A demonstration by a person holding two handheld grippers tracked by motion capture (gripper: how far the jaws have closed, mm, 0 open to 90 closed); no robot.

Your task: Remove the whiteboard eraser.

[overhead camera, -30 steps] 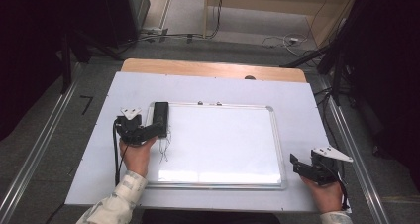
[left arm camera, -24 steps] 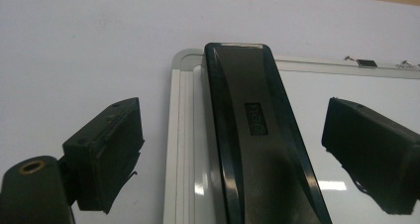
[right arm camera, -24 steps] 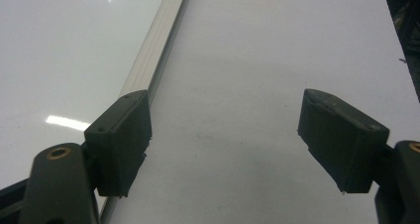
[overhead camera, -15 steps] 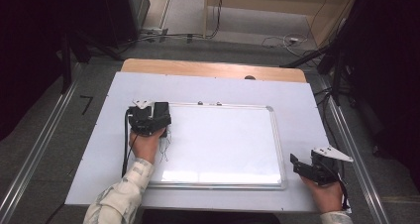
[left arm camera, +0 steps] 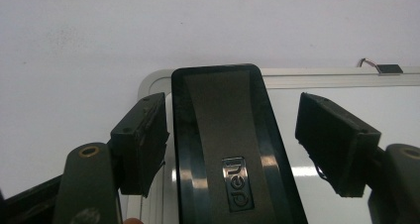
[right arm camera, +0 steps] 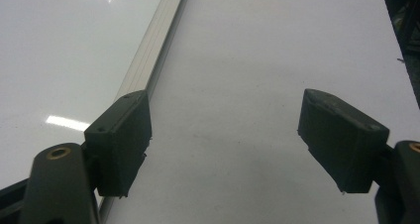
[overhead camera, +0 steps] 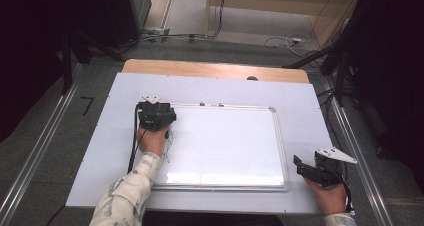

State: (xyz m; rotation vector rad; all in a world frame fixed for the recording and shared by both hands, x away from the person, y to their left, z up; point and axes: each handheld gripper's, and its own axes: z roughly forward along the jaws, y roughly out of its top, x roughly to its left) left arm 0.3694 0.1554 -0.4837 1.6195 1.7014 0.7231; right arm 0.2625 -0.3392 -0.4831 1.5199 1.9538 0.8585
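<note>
Left gripper (left arm camera: pixel 233 144): jaws just closing around black glossy rectangular eraser (left arm camera: pixel 230 149) at white aluminium-framed whiteboard (overhead camera: pixel 225 141) far-left corner, gap remaining right side. Right gripper (right arm camera: pixel 225 149): wide, empty, beside whiteboard's near-right corner. White tabletop (overhead camera: pixel 300 101), grey floor.

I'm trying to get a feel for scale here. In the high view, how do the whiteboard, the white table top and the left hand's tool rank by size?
Largest to smallest:
1. White table top
2. Whiteboard, lying on it
3. Left tool, at the whiteboard's far left corner

No close calls.
</note>
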